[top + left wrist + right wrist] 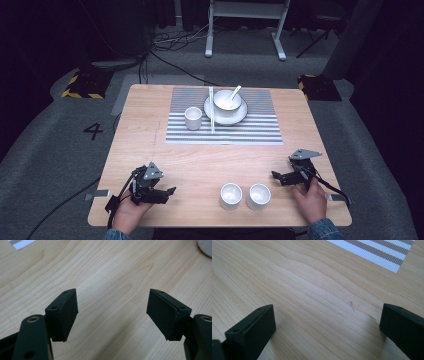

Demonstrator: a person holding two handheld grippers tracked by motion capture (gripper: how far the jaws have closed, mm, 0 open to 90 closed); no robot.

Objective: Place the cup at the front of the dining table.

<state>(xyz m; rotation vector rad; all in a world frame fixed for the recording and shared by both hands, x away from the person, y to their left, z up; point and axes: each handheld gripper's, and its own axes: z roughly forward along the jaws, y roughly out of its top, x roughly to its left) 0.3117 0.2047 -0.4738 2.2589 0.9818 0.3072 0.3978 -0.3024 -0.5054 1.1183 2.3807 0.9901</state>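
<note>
Bright table, dark room around it.
Overhead light falls evenly on the wooden table (200,165), leaving the far floor and corners nearly black. Both gripper views are sharp on the wood grain, with soft shadows beneath the jaws and slightly blurred near edges.

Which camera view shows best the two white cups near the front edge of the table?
The high view: both white cups stand whole, side by side, between the grippers. The left gripper view catches just a pale rim at its top right corner, probably one cup. The right gripper view faces wood and placemat.
</note>
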